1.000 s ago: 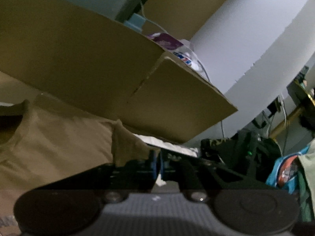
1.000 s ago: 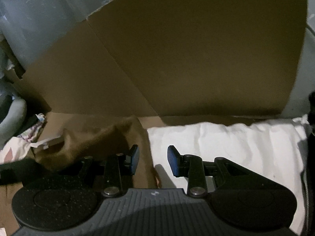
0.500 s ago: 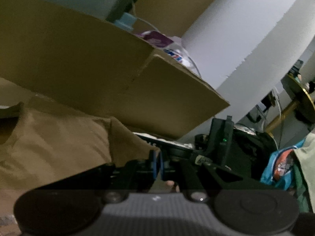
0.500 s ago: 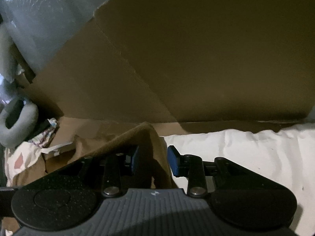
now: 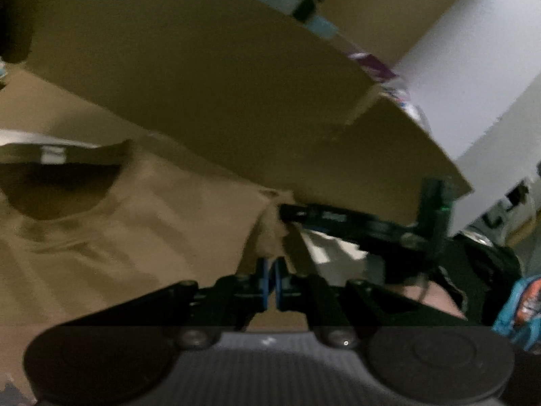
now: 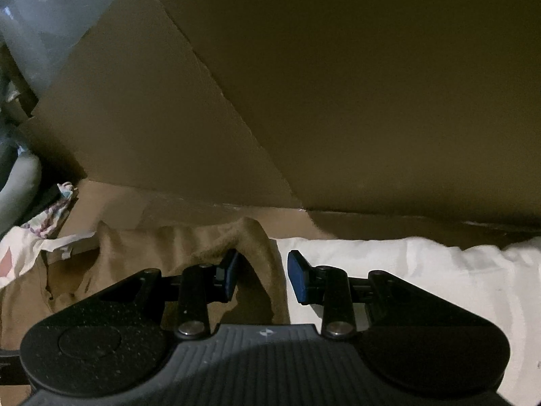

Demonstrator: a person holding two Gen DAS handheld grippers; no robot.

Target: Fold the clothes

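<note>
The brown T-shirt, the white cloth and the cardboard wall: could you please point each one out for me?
brown T-shirt (image 5: 142, 223): left wrist view, on the chest below the neckline.
white cloth (image 6: 422, 264): right wrist view, on its bare upper surface.
cardboard wall (image 6: 372, 84): right wrist view, on the broad right-hand panel.

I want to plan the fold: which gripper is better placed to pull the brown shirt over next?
Probably the left gripper: it is shut on the brown shirt. The right gripper is open, gripping nothing.

Shirt (image 6: 175, 247) left of bedding (image 6: 422, 270) (edges touching); cardboard (image 6: 338, 101) upright behind both.
</note>
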